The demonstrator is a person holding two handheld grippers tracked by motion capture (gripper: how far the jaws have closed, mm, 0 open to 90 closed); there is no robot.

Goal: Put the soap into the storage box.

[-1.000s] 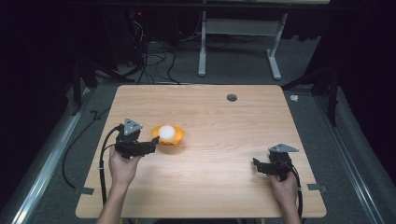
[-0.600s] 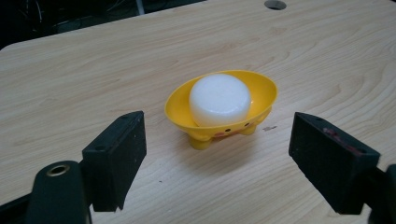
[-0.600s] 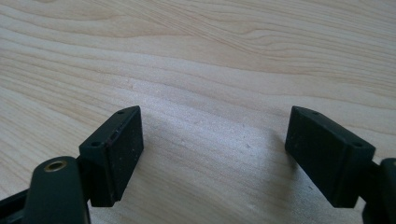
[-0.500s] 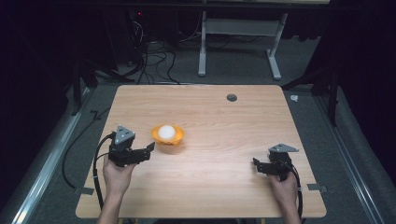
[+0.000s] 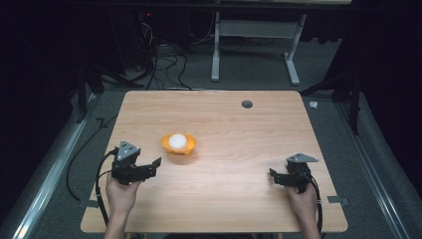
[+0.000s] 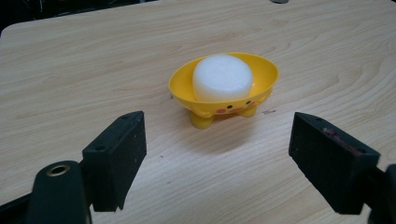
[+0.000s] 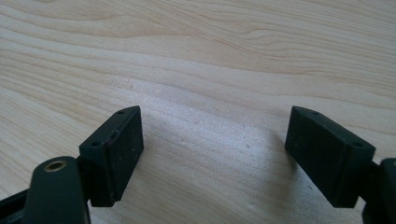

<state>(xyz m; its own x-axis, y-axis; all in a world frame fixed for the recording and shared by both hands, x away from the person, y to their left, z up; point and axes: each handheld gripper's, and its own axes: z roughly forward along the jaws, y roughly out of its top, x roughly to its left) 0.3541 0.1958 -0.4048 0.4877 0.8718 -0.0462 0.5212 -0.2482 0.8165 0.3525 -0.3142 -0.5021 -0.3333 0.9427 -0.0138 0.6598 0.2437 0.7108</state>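
Note:
A small yellow bowl (image 5: 179, 145) with little feet and a painted face stands left of the table's middle; a white round block (image 5: 177, 141) lies inside it. In the left gripper view the bowl (image 6: 261, 77) and the white block (image 6: 222, 77) sit just beyond the jaws. My left gripper (image 5: 152, 167) is open with nothing between its fingers, a short way below and left of the bowl, apart from it. My right gripper (image 5: 275, 178) is open near the table's front right, its jaws over bare wood (image 7: 215, 140).
The wooden table (image 5: 234, 199) has a round grommet hole (image 5: 247, 104) near its back edge. Cables trail from both grippers over the front edge. Table legs and loose cables stand on the dark floor behind.
My left gripper has drawn back from the bowl toward the front left; it was close beside the bowl one second ago. The bowl, block and right gripper have stayed put.

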